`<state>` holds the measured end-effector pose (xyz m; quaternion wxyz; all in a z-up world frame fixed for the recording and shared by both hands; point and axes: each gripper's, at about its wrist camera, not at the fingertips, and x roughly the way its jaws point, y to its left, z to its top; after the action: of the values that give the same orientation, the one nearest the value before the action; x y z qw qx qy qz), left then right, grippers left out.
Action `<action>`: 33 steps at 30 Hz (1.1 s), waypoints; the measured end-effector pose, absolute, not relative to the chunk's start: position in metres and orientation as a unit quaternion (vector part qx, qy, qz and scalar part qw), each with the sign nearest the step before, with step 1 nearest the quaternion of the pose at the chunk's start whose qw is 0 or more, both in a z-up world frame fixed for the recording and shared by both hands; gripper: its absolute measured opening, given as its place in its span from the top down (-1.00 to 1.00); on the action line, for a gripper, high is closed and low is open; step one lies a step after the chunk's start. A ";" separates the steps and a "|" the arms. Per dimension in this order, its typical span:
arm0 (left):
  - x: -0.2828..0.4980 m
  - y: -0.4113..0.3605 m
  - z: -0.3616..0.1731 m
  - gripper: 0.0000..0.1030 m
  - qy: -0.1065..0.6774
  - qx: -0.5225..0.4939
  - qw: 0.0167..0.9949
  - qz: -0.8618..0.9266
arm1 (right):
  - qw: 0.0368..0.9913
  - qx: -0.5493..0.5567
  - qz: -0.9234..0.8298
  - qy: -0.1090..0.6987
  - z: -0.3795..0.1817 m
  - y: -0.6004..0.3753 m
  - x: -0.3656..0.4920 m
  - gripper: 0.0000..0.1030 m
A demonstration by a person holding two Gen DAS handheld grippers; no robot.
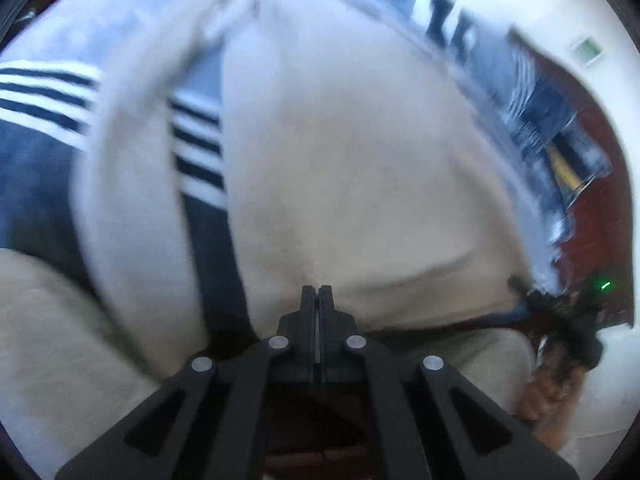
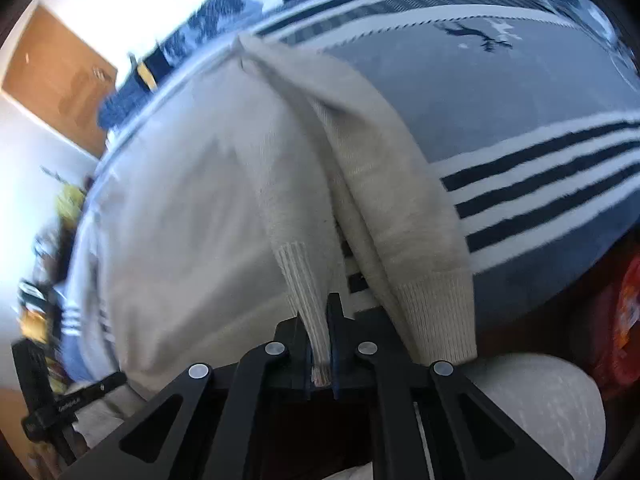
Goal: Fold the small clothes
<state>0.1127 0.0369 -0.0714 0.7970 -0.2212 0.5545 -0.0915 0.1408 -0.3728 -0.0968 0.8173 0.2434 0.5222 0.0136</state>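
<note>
A cream knit sweater (image 1: 352,168) lies spread on a grey-blue blanket with navy and white stripes (image 1: 44,96). My left gripper (image 1: 319,294) is shut, its tips at the sweater's near edge; whether cloth is pinched between them I cannot tell. In the right wrist view the sweater (image 2: 192,216) has one sleeve (image 2: 384,184) lying over the blanket (image 2: 520,92). My right gripper (image 2: 320,320) is shut on the ribbed hem (image 2: 308,296) of the sweater, which hangs between the jaws.
A wooden door (image 2: 60,80) and white wall are at the left of the right wrist view. A red-brown wooden board (image 1: 596,216) is at the right of the left wrist view, with the other gripper and a hand (image 1: 560,336) below it. A red item (image 2: 624,320) is at the far right.
</note>
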 end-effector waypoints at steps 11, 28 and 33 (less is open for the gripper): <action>0.079 0.104 -0.045 0.83 0.538 -0.246 0.806 -0.020 | 0.838 0.146 0.062 0.521 -0.039 -0.320 0.089 0.93; 0.161 0.013 -0.153 -0.18 0.614 -0.081 0.785 -0.020 | 0.834 0.143 -0.027 0.533 -0.088 -0.356 0.161 -0.04; 0.147 0.036 -0.123 0.90 0.589 -0.176 0.788 -0.042 | 0.814 0.170 -0.007 0.555 -0.111 -0.358 0.160 0.84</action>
<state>0.1475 0.0363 -0.1232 0.7880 -0.1755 0.5886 -0.0419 0.1605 -0.3585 -0.1106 0.8144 0.1704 0.5547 -0.0072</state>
